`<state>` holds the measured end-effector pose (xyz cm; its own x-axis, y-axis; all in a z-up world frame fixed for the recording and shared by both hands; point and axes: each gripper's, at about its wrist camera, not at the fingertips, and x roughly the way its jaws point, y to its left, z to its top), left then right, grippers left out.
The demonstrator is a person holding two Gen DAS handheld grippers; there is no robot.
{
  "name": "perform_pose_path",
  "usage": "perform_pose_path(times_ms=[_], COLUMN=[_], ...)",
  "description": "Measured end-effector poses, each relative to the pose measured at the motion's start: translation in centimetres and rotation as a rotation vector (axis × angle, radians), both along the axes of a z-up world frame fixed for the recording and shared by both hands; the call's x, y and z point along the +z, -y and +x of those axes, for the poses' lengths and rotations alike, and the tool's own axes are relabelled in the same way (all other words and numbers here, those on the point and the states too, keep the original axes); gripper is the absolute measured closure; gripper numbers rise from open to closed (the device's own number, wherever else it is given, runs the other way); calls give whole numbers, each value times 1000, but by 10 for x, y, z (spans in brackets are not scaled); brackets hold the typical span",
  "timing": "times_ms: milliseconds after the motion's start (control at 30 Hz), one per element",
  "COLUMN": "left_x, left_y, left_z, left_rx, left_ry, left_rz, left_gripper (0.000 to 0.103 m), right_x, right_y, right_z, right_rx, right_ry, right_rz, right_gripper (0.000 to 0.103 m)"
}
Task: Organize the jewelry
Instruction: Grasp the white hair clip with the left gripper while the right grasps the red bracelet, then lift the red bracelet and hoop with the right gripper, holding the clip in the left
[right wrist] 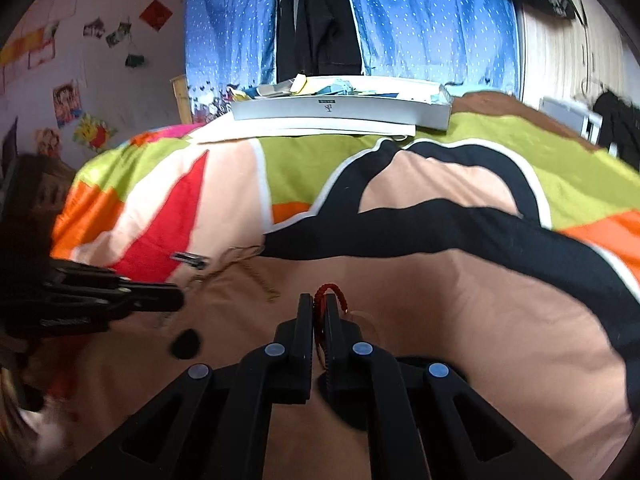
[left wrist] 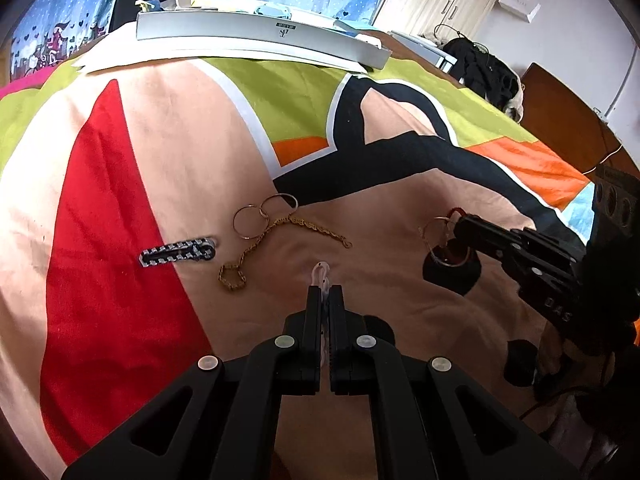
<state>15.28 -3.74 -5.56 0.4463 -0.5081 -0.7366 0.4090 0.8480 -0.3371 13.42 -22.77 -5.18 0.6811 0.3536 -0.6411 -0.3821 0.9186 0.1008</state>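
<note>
Bedspread (left wrist: 168, 128) below, clear clip (left wrist: 321, 276) between left fingers (left wrist: 313, 308).

Left gripper (left wrist: 325, 294): matte black, long flat fingers (left wrist: 311, 312), triangular cut-outs in linkage arms, round silver-white rivets at pivots. Right gripper (right wrist: 319, 306): same black build, bluish rivets, embossed lettering on side.

Patterned bedspread (left wrist: 168, 152): gold chain (left wrist: 256, 254), hoop rings (left wrist: 264, 216), checkered clip (left wrist: 178, 253) (grey box (left wrist: 260, 34) behind).

bedspread (left wrist: 132, 128) mid: free | far edge: grey box (left wrist: 256, 32) blocks | near: gold chain (left wrist: 256, 248)
</note>
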Motion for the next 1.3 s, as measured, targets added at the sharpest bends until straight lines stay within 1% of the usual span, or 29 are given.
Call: perform_pose_path(times_ms=[200,300,433,467,633,767,933,1067,1167,1300], left_x=[1,-3,-9,-10,-9,-9,-10,-10,-10,-10], left_y=[-4,-3,-4,-4,-6,-5,-5,-4,-5,-4], left_z=[-12,-13,-16,-17,-17,-17,-16,-16,-17,-17], left_rx=[-14,-18,-21,-20,-13,-14,-11,-15,-16,-17], left_ry=[0,-11,-33,-36,-50,-49,-52,-52,-53,-52], left_rz=[-11,-14,-23,-28,-45,-39,-37,-35,-38,-38], left_gripper=[102,102,102,102,102,102,102,102,102,102], right_x=[11,6,-8,-9,-13,-11,-17,-22,-25,-27], right_y=[10,12,14,15,11,10,4,-2,-4,-6], right_z=[-13,-15,-16,-17,-20,-22,-22,-24,-25,-25], right_rx=[-22,-39,-62,-64,-49,-37,-7,14,21,33], right_ry=[-72,-122,-193,-198,-207,-201,-233,-254,-265,-278], right_rz=[146,154,167,169,165,160,144,115,104,97], right_gripper=[98,98,97,97,97,97,96,92,91,84])
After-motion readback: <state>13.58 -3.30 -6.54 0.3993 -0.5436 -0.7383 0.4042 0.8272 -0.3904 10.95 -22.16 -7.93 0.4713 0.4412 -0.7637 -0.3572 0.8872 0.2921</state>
